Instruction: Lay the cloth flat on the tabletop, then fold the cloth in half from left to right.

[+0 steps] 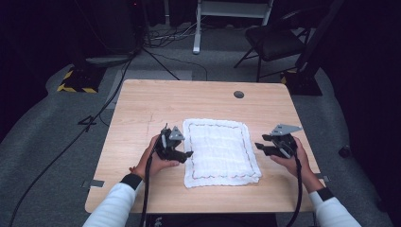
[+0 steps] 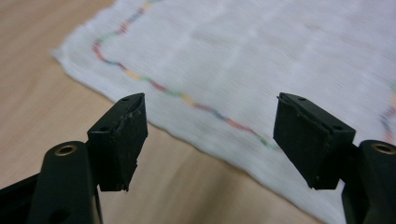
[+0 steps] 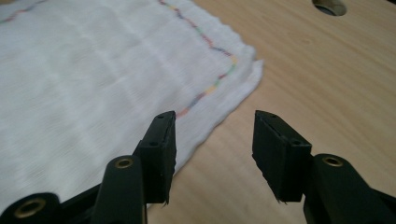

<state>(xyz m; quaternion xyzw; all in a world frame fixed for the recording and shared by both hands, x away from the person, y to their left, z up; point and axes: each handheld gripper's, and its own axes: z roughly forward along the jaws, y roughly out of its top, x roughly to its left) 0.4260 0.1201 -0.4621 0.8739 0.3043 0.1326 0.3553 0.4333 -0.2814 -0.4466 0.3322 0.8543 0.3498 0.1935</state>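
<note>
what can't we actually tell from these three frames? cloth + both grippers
- Cloth layers: high view too small to count folds; both gripper views blurred.
- Cloth far edge: cut off by the top edge in the left gripper view.
- Left gripper height over the table: open jaws, nothing between them; contact with the cloth edge unclear.
- Right gripper: open beside the cloth; the clearance cannot be judged.
- Stitched border pattern: blurred.

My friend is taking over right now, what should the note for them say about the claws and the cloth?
Left claw: open, holding nothing, at the left edge of the white cloth.
Right claw: open, holding nothing, just off the cloth's right edge.
Cloth: lies flat in the middle of the wooden table, with a wavy coloured stitch line near its border.
Done: the cloth is spread out, neither claw grips it.
Left: probably the next grab, perhaps at the edges, to fold or move it.
</note>
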